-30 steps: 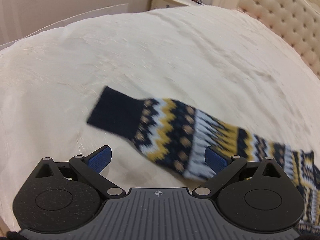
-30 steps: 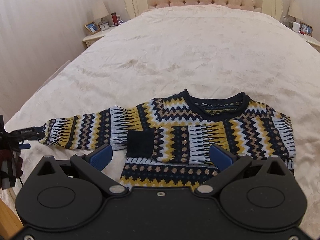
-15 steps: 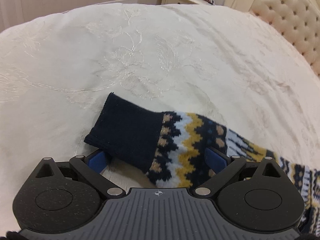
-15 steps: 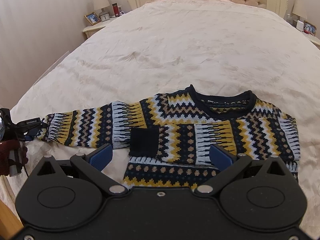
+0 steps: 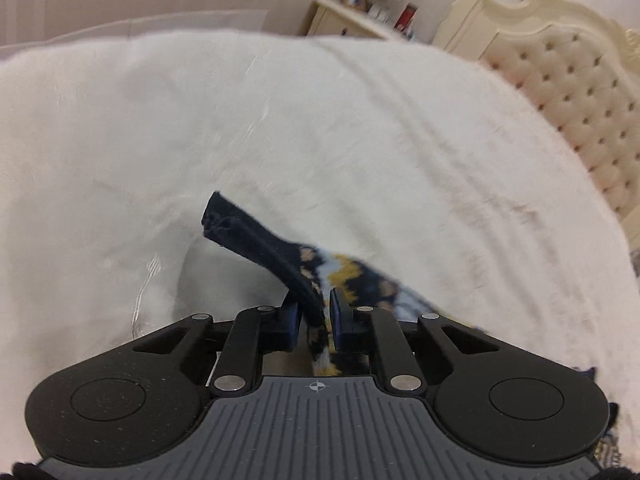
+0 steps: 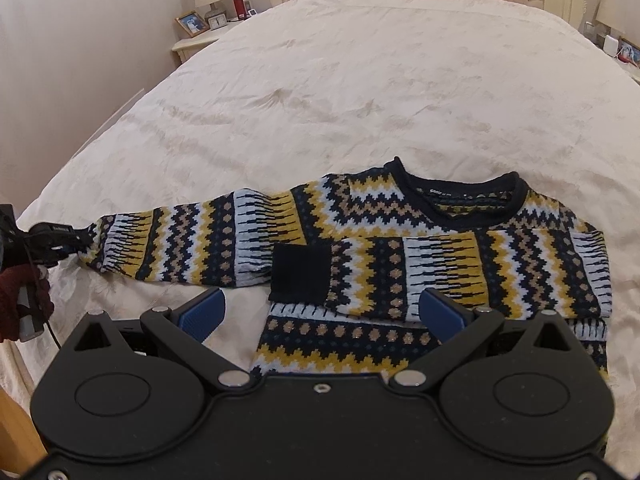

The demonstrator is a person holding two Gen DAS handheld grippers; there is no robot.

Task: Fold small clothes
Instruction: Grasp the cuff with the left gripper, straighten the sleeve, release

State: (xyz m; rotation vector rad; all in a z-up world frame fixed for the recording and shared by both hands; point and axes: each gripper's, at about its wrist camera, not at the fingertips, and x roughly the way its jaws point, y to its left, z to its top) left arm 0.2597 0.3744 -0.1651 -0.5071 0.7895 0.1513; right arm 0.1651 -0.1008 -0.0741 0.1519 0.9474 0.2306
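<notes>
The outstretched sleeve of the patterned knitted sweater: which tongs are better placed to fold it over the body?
Left. The left tongs already grip its navy cuff; the right tongs hover open.

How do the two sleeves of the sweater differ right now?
The left sleeve lies stretched out to the side; the right sleeve is folded across the chest. The left gripper is shut on the left sleeve's cuff, lifting it; the right sleeve's cuff lies flat and free. Both share the same zigzag pattern.
</notes>
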